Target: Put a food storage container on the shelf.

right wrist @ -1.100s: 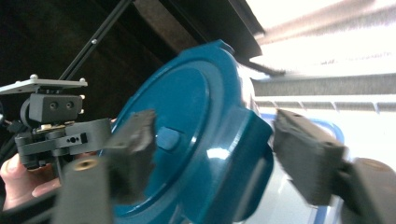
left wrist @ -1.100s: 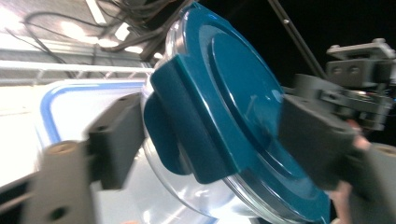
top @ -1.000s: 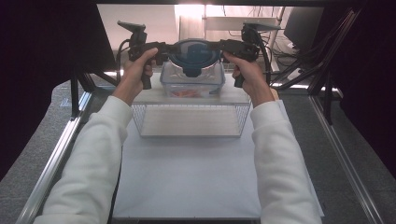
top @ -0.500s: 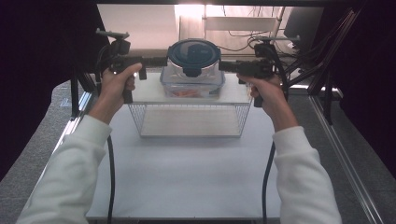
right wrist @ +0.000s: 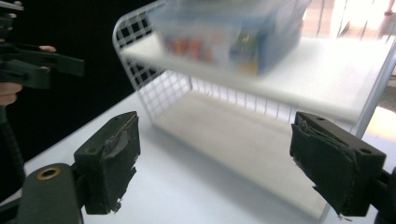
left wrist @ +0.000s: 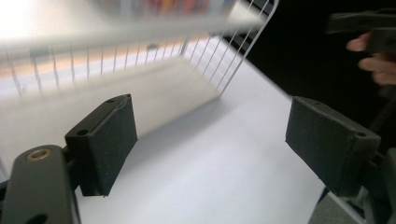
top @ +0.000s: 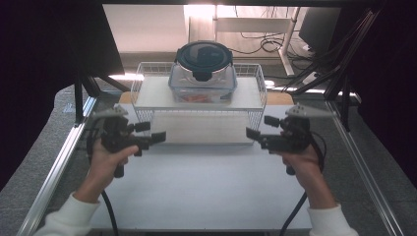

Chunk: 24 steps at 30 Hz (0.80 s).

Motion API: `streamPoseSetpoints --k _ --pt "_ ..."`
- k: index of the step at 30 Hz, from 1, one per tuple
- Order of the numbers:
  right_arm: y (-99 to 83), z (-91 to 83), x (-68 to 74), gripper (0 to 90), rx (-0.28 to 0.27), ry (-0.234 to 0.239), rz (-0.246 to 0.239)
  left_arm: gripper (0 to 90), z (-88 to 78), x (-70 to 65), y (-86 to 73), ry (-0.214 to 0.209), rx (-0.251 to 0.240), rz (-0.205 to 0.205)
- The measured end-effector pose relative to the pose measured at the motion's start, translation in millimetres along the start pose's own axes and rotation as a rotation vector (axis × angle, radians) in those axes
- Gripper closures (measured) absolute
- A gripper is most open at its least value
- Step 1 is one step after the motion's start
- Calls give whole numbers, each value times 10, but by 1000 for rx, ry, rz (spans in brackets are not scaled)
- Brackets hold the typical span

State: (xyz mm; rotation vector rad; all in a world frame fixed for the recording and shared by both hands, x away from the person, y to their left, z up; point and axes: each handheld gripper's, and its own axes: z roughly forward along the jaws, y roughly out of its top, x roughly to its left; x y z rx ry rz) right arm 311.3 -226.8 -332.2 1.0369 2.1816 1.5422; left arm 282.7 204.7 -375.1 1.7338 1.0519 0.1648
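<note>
Because the clear plastic container (top: 202, 81) with its dark round lid (top: 204, 55) looks rigid and smooth, both empty, wide-jawed grippers should clamp its opposite side walls.

A lidded container (top: 202, 73) sits on top of a wire rack (top: 246, 105) at the far end of the white table (top: 196, 191). The left gripper (top: 153, 132) and right gripper (top: 259, 127) hover in front of the rack, jaws apart, empty, pointing toward each other.

White wire rack (top: 255, 83), glossy clear plastic container (top: 202, 83)
</note>
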Motion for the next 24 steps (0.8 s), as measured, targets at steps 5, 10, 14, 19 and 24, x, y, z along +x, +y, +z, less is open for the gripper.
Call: streamPoseSetpoints --k 5,10,14,19,24 --pt "-525 -18 39 154 42 12 32 166 121 33 -526 55 46 -3" --pt "-973 25 35 157 89 53 94 168 223 66 -821 96 93 -5" --pt "-1162 107 39 157 146 46 89 170 242 54 -875 100 97 -6" --pt "-1187 167 59 156 158 26 65 169 210 49 -901 100 89 -11" --pt "-1196 153 60 147 145 21 38 171 227 94 -954 120 99 -30"
